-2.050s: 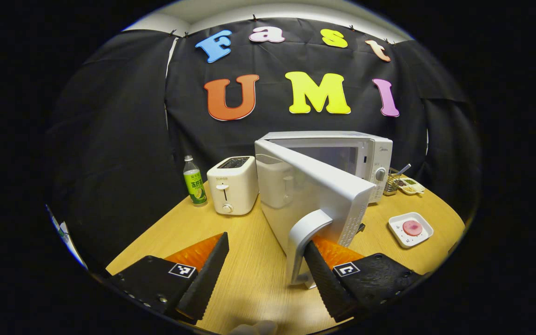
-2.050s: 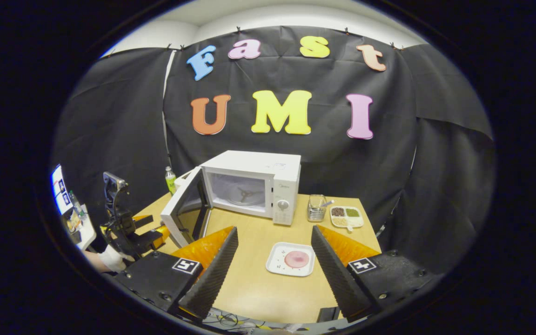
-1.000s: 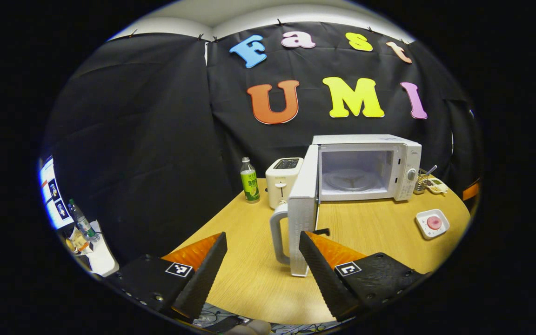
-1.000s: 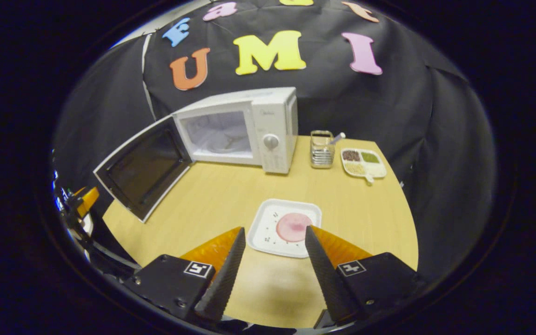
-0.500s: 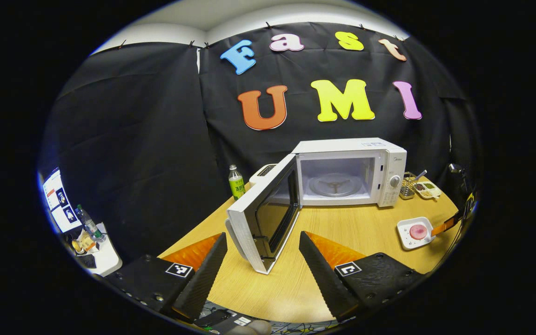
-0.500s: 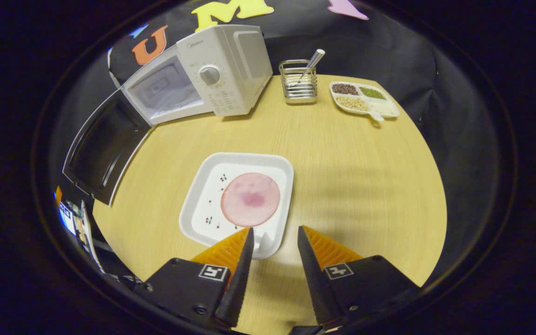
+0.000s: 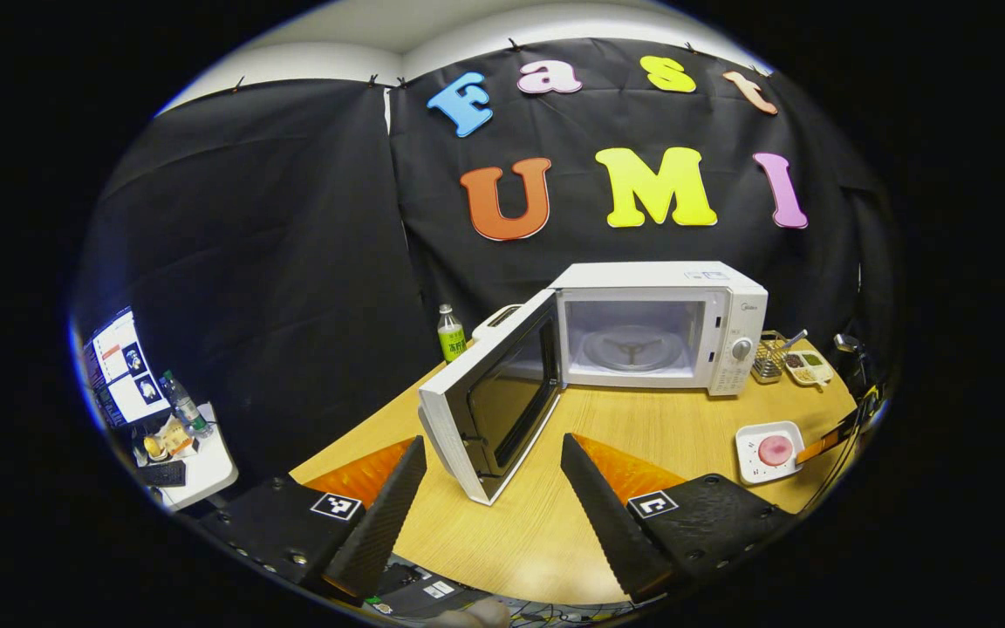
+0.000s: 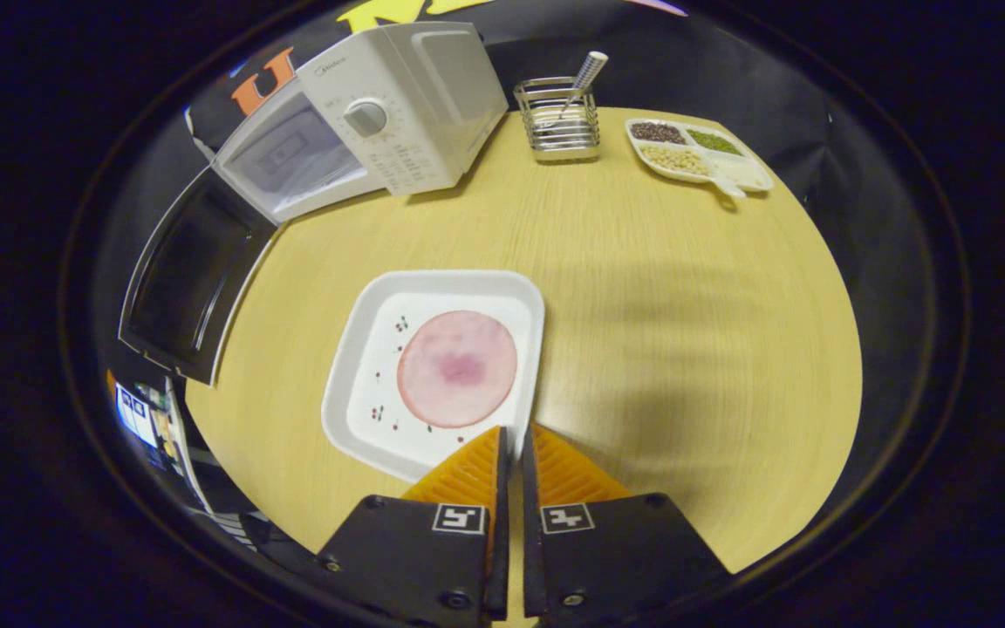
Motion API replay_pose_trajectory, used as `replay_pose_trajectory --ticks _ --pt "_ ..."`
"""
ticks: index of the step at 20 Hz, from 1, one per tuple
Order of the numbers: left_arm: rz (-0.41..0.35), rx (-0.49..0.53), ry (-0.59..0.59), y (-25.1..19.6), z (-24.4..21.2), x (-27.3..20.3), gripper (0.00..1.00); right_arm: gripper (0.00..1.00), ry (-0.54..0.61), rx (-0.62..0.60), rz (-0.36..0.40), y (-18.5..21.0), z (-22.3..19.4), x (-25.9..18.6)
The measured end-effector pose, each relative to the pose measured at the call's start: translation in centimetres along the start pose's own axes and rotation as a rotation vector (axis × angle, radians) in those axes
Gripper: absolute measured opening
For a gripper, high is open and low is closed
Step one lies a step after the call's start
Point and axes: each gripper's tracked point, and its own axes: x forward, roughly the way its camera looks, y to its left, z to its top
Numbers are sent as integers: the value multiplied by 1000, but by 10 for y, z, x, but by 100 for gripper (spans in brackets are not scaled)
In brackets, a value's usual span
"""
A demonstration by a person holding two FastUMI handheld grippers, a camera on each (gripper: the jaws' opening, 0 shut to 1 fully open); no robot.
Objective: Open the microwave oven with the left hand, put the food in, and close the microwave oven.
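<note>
A round wooden desk [image 8: 659,288] carries the open microwave [image 7: 659,327]; the right tool [image 8: 511,449] pinches the near rim of the white plate [image 8: 363,349] of pink food [image 8: 457,368], while the left tool [image 7: 492,501] gapes wide.

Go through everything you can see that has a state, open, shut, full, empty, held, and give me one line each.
Microwave oven: cavity empty, turntable bare.
Microwave door: swung wide open.
Left tongs: open, holding nothing.
Right tongs: shut on the white plate's near rim.
White plate: flat on the table, holding a pink food slice.
Divided dish: compartments filled with beans and grains.
Wire holder: upright, one utensil inside.
Green bottle: upright, capped.
</note>
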Motion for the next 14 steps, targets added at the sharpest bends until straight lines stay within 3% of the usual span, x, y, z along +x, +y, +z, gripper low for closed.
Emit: replay_pose_trajectory --ticks 2,6,14 --pt "-8 -4 -1 4 -1 5 95 4 17 54 41 10 0 4" --pt "-52 -20 -7 15 -4 21 95 4 -9 130 71 24 -2 -2" --pt "-187 -20 -22 42 6 45 95 4 -146 280 174 105 14 -29"
